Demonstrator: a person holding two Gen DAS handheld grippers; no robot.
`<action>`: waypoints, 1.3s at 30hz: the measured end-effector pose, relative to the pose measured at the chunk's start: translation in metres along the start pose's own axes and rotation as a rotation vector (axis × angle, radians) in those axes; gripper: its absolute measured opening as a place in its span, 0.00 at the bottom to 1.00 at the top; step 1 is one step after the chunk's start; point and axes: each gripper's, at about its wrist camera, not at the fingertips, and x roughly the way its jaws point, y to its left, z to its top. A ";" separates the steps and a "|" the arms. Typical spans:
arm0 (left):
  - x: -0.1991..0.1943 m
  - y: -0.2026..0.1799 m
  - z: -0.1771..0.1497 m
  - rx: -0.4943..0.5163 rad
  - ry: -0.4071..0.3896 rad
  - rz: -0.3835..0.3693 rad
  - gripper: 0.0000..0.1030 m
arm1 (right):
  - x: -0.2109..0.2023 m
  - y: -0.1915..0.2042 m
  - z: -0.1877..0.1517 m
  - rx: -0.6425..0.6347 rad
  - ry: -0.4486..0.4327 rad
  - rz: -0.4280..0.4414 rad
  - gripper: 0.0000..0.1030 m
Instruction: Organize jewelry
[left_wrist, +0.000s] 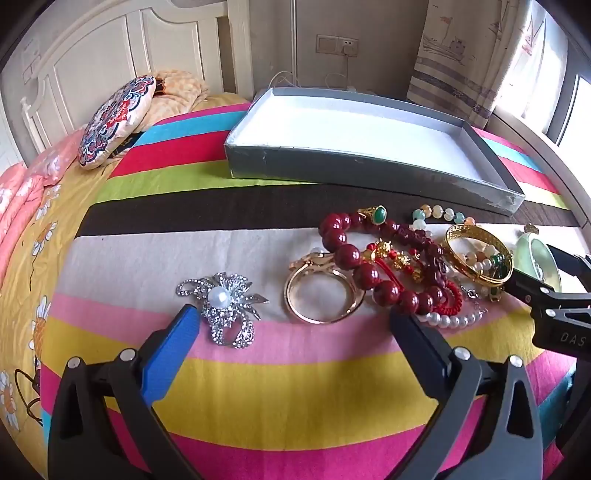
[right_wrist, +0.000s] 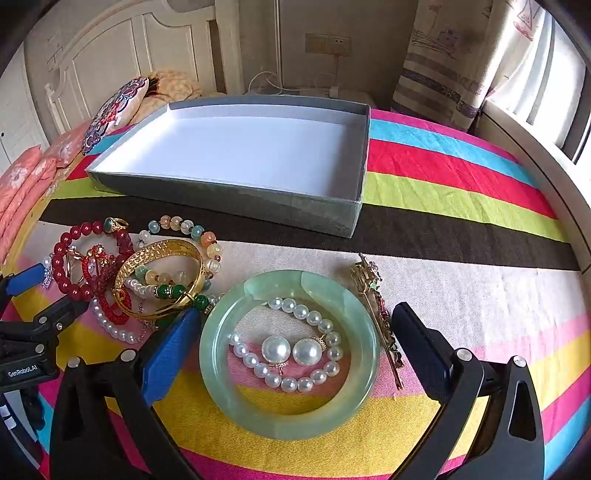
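Jewelry lies on a striped bedspread in front of an empty grey box (left_wrist: 354, 173) with a white floor (right_wrist: 240, 155). My left gripper (left_wrist: 295, 317) is open over a rose-gold ring bangle (left_wrist: 321, 291), with a silver pearl brooch (left_wrist: 225, 306) by its blue finger. A dark red bead bracelet (left_wrist: 354, 258) and a gold bangle (left_wrist: 480, 254) lie beyond. My right gripper (right_wrist: 295, 321) is open and straddles a pale green jade bangle (right_wrist: 288, 354) that rings a pearl bracelet (right_wrist: 280, 376) and two pearl earrings (right_wrist: 291, 350). A gold hairpin (right_wrist: 376, 310) lies by its right finger.
A patterned round cushion (left_wrist: 114, 122) and folded bedding lie at the far left near the white headboard. The bed's right edge runs along a window ledge (right_wrist: 535, 155). A pile of mixed bead bracelets (right_wrist: 173, 258) sits between the two grippers.
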 end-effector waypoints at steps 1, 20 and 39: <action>-0.001 0.000 0.000 -0.001 -0.013 0.000 0.98 | 0.000 0.000 0.000 0.000 0.006 0.000 0.96; -0.105 -0.013 -0.066 0.028 -0.372 0.020 0.98 | -0.099 0.002 -0.070 -0.016 -0.227 0.150 0.96; -0.178 -0.052 -0.089 0.009 -0.629 0.013 0.98 | -0.184 0.004 -0.099 0.017 -0.577 0.057 0.96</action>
